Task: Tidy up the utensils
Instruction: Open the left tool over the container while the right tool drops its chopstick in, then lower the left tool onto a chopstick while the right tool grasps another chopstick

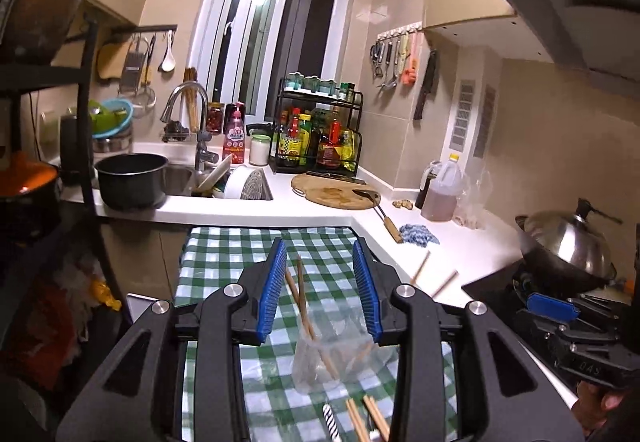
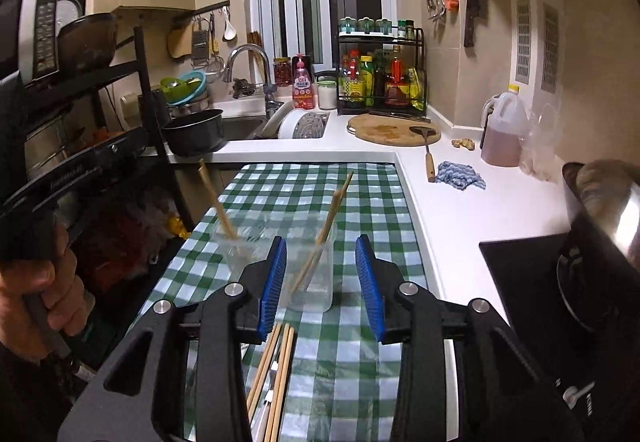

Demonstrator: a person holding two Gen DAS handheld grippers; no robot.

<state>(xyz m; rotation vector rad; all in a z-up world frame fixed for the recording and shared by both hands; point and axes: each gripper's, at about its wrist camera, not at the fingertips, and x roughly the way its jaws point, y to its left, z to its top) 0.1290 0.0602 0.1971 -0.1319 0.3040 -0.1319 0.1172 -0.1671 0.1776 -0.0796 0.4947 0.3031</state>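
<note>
Both jaws spread, nothing pinched. Left gripper [image 1: 320, 290] lower centre, over clear cup [image 1: 334, 358] holding chopsticks [image 1: 302, 302] on the checked-cloth bench [image 1: 224, 262]. Right gripper [image 2: 322, 288] frames second cup [image 2: 314, 274]; loose chopsticks [image 2: 276, 374] lie below.

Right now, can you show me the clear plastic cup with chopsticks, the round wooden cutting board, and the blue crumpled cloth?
Clear plastic cup [image 2: 316, 282]: right wrist view, front wall.
Round wooden cutting board [image 2: 384, 129]: right wrist view, bare top.
Blue crumpled cloth [image 2: 460, 174]: right wrist view, middle folds.
</note>
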